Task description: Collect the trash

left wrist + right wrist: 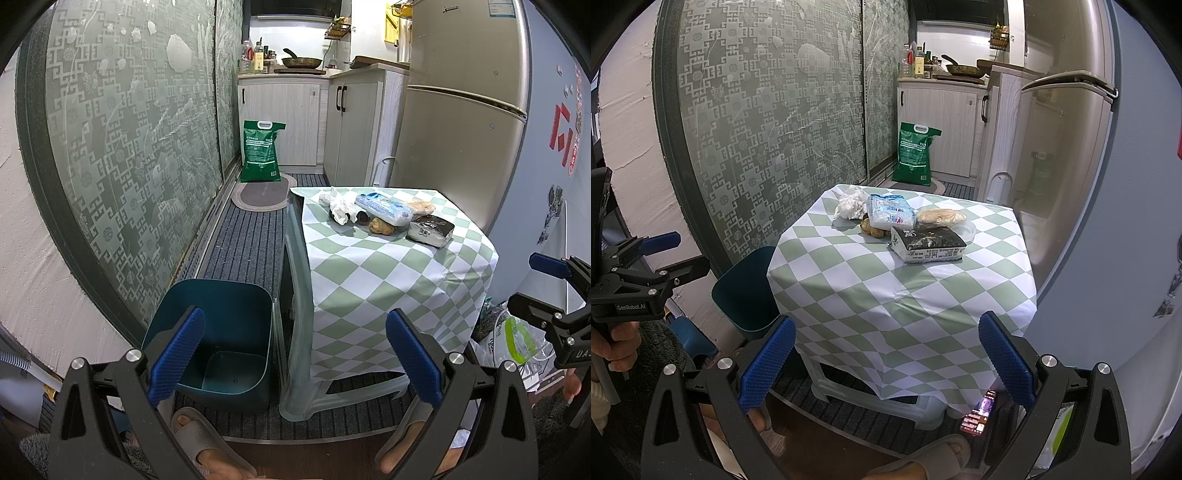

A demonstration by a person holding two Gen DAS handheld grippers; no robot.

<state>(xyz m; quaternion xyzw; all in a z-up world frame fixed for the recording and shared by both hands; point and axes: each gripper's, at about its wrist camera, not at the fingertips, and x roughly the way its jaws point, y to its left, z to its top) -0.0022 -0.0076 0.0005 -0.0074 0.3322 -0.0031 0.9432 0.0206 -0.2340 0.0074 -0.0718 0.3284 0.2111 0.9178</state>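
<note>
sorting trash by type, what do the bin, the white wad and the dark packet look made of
Bin: likely hard plastic, smooth teal walls with a dull sheen.
White wad: looks like crumpled tissue or thin plastic; unclear.
Dark packet: seemingly printed plastic film, glossy.

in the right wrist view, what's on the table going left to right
crumpled tissue → blue-white packet → flatbread, with the black-and-white packet lying nearer the camera, below those last two.
</note>
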